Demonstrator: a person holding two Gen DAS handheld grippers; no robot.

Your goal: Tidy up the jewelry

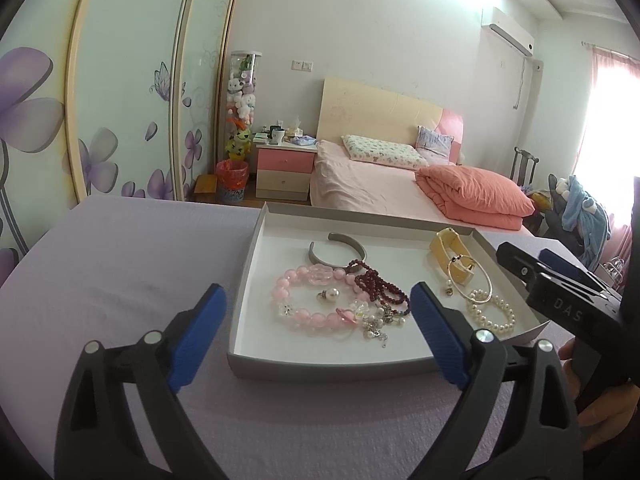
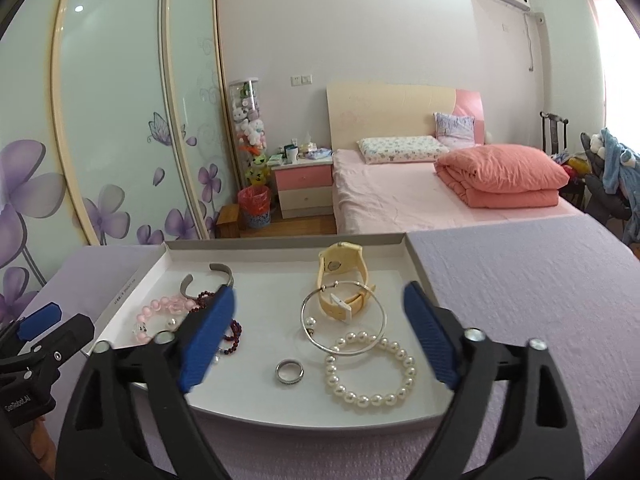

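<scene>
Both tongs, left tongs (image 1: 318,330) and right tongs (image 2: 320,332), hang spread and empty over the tray (image 2: 280,249). Grabbing the pink bracelet (image 1: 304,312) (tangled with dark beads (image 1: 376,284)) risks dragging both.

Bed (image 2: 420,196), nightstand (image 2: 305,188), wardrobe (image 2: 120,120)

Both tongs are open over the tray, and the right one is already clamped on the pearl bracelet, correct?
Not quite. The right tongs are open and hold nothing: the right wrist view shows the pearl bracelet lying loose in the tray between the spread fingers, touched by neither. The left tongs are open over the tray too, as you said.
</scene>
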